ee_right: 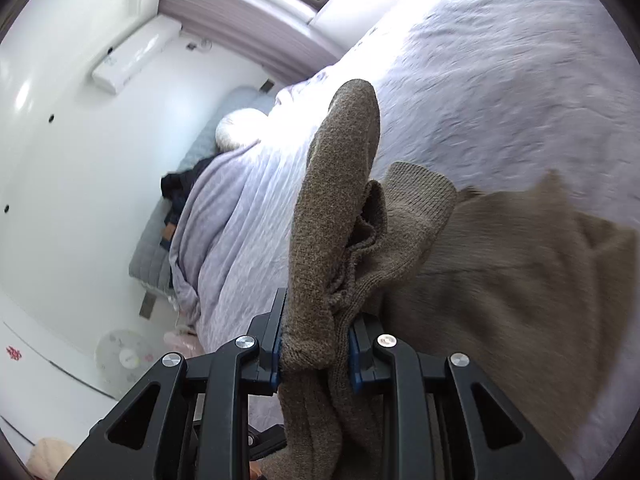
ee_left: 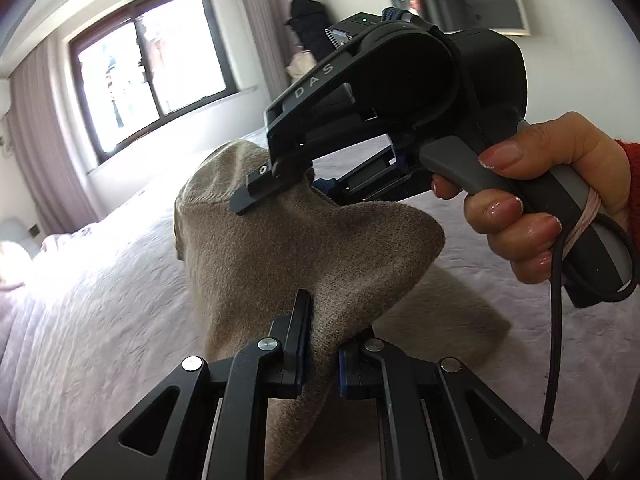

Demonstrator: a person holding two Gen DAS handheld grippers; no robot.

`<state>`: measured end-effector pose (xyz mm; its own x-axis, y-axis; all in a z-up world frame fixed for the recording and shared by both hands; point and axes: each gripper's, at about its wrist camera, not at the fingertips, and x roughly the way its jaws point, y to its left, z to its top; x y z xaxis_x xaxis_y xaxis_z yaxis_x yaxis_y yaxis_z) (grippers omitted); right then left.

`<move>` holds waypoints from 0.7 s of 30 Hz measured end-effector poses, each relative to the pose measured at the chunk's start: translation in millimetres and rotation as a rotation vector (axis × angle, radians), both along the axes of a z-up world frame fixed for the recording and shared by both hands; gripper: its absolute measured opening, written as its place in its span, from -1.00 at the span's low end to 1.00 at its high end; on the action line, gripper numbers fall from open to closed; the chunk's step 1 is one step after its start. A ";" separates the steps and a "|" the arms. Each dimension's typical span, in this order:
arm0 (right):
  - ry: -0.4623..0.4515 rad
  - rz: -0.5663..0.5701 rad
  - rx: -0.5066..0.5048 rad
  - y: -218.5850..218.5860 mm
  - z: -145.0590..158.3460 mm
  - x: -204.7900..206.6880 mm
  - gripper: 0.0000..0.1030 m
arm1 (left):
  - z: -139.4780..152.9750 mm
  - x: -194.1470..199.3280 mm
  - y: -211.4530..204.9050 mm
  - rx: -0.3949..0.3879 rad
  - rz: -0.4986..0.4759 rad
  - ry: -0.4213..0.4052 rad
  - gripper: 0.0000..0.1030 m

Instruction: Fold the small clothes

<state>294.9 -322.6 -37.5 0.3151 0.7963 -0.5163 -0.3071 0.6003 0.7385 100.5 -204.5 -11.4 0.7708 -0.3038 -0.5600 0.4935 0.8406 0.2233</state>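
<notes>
While lifted, sweater [ee_left: 304,248] over bedspread [ee_left: 100,300]

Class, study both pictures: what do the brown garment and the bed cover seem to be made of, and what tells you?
Brown garment: probably a wool-like knit, matte and fuzzy; ribbed edge and visible loops.
Bed cover: likely soft quilted fabric, pale lilac, matte; stitched ripples and gentle wrinkles. Exact fibres cannot be told.

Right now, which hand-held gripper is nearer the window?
Right. The right hand-held gripper pinches the brown knit garment at its far end, toward the window; the left hand-held gripper clamps the near end.
</notes>
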 end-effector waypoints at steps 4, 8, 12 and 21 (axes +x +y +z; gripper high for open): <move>0.062 -0.087 -0.015 -50.0 -24.2 -12.0 -0.48 | -17.7 -3.3 -32.2 0.026 -0.048 0.057 -0.76; 0.157 -0.157 -0.016 -78.9 -69.3 -17.9 -0.48 | -39.6 -0.8 -46.8 0.048 -0.056 0.139 -0.77; 0.164 -0.167 -0.032 -77.5 -82.3 -19.4 -0.47 | -42.0 -5.5 -44.8 0.072 -0.065 0.139 -0.74; 0.124 -0.220 -0.041 -85.3 -39.0 -71.4 0.07 | -11.2 -38.7 12.2 -0.022 -0.019 0.096 0.73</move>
<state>223.5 -407.8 -76.6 0.4104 0.6935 -0.5921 -0.0745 0.6726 0.7362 61.8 -192.3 -22.6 0.7080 -0.3311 -0.6238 0.5280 0.8347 0.1562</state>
